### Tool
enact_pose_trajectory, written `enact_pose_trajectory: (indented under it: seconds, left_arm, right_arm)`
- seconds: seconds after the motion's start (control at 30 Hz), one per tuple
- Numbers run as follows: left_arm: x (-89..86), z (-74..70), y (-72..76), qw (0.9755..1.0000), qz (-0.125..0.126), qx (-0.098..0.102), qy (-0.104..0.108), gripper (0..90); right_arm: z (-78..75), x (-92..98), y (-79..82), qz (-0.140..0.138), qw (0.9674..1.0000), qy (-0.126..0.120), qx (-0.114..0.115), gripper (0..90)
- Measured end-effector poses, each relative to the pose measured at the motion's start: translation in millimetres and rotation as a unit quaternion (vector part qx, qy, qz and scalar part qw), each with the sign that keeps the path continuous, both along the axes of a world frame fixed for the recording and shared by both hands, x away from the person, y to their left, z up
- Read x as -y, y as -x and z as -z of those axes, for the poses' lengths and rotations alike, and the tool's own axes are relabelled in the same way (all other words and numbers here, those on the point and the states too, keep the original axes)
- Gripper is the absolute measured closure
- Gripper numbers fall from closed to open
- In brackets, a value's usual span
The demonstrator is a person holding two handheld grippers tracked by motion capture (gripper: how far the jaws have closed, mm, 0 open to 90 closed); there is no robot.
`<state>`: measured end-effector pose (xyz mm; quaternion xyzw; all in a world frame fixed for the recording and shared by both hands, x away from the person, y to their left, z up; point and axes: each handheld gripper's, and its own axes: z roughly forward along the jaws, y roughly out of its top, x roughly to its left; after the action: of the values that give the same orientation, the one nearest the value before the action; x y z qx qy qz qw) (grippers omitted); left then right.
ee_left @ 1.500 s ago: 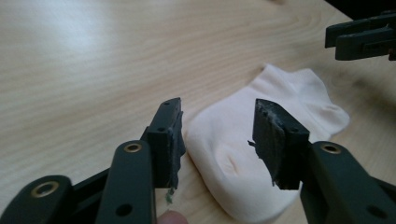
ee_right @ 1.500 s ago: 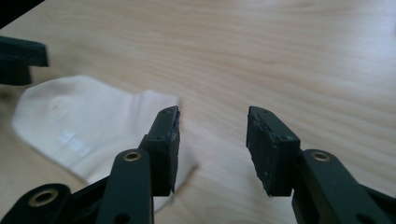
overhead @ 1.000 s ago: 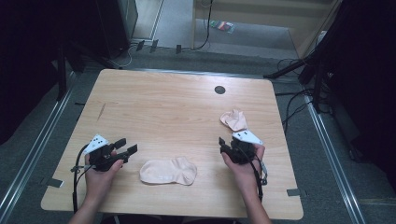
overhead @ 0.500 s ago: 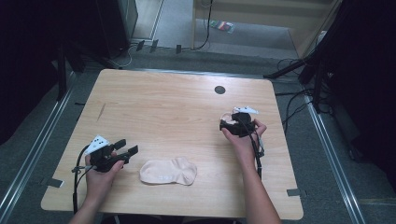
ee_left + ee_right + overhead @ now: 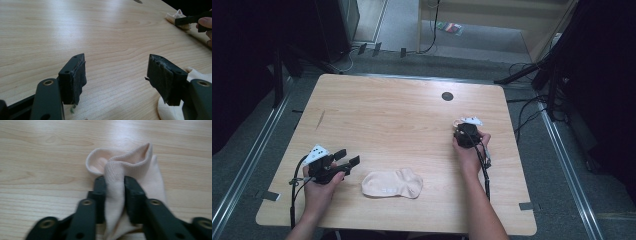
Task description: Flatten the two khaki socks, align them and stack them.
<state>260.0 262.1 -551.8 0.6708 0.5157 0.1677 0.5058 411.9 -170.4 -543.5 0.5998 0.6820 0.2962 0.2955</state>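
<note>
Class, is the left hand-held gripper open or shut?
Open: the left hand-held gripper has jaws set wide apart, bare table between them.

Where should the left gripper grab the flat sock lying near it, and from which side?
Judging by its pose, take the flat sock at its near left end, coming from the left: it lies flat, lengthwise, and the open left gripper already faces that end.

Right gripper (image 5: pixel 114 195) moved from near edge of surface (image 5: pixel 387 115) forward to far sock (image 5: pixel 130 167); jaws now pinched on its fabric, covering it from above.
</note>
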Motion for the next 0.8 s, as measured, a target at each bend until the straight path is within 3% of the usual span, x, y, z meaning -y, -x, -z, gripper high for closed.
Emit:
enact_pose_trajectory:
  seconds: [0.13,0.27,0.33,0.53,0.8]
  left_arm:
    - [0.1,0.0,0.0,1.0000,0.000,0.000,0.000,32.4]
    - [0.2,0.0,-0.2,1.0000,-0.002,0.000,0.000,32.4]
    - [0.8,0.0,-0.3,1.0000,-0.003,-0.001,0.000,32.6]
    - [1.1,-0.1,-0.1,1.0000,-0.004,-0.001,-0.002,32.7]
    - [0.8,0.0,-0.3,1.0000,-0.005,-0.002,-0.002,32.9]
  right_arm:
    - [-9.1,7.1,1.8,0.004,0.9999,-0.010,0.010,83.8]
    - [-31.9,-4.7,16.6,-0.026,0.9986,-0.018,0.042,84.0]
    - [-42.2,-17.3,27.0,-0.049,0.9973,-0.015,0.053,84.0]
    - [-61.7,-62.4,54.5,-0.106,0.9921,-0.032,0.059,84.0]
    - [-58.8,-123.8,76.8,-0.172,0.9834,-0.035,0.047,83.9]
